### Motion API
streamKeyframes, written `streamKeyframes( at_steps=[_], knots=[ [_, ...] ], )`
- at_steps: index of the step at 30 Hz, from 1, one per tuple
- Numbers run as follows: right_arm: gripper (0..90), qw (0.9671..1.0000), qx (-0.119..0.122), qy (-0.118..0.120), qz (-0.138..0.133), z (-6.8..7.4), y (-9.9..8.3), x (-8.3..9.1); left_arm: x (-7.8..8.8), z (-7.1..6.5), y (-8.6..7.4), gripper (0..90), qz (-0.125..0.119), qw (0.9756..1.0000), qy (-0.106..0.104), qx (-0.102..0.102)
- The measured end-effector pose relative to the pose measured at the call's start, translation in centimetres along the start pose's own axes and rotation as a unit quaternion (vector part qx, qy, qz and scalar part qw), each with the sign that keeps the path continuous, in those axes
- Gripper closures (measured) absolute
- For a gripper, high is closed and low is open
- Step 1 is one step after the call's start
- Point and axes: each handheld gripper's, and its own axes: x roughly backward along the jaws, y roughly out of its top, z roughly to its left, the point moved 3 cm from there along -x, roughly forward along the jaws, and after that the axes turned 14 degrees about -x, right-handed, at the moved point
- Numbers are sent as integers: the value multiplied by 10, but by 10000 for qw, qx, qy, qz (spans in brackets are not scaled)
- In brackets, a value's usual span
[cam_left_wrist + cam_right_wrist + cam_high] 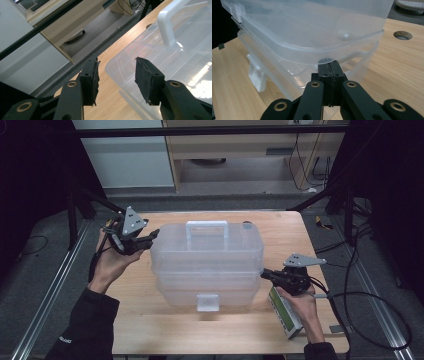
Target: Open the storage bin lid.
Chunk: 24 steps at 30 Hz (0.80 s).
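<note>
The jaws of the left gripper (116,75) stand parted with a clear gap, nothing pressed between the pads; the upper left corner of the clear plastic storage box (207,262) lies just ahead of them. The jaws of the right gripper (329,65) are closed pad against pad, their tips at the box's right edge under the rim of its upper tier, gripping nothing that can be made out. The box sits at the middle of the wooden table (150,330), its white handle (207,227) on top and its front latch (207,302) facing the person. A green-and-white carton (286,312) lies just right of the box, under the right hand.
</note>
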Motion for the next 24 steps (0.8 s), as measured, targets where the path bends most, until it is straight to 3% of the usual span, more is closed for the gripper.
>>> streamKeyframes(
  at_steps=[3,5,10,12,16,17,18,20,24],
  knots=[
    [900,10000,-1,6,6,0,0,0,4,2,-10,539,-113,9997,110,187],
    [900,10000,9,0,8,0,0,0,9,5,-17,544,-57,9991,322,262],
    [900,10000,40,-18,-15,0,0,0,17,4,-39,565,-168,9951,516,821],
    [900,10000,39,-17,-13,0,0,0,19,3,-51,574,-167,9924,650,1027],
    [900,10000,16,-15,-2,0,0,0,23,-3,-72,585,-209,9874,710,1395],
    [900,10000,14,-15,-4,0,0,0,23,-7,-82,584,-306,9831,727,1651],
    [900,10000,14,-15,-4,0,0,0,23,-7,-82,586,-306,9831,727,1651],
    [900,10000,11,-14,-8,0,0,0,22,-12,-92,588,-292,9808,785,1763],
    [900,10000,16,-16,7,0,-1,0,20,-24,-109,606,-330,9745,832,2057]
  ],
)
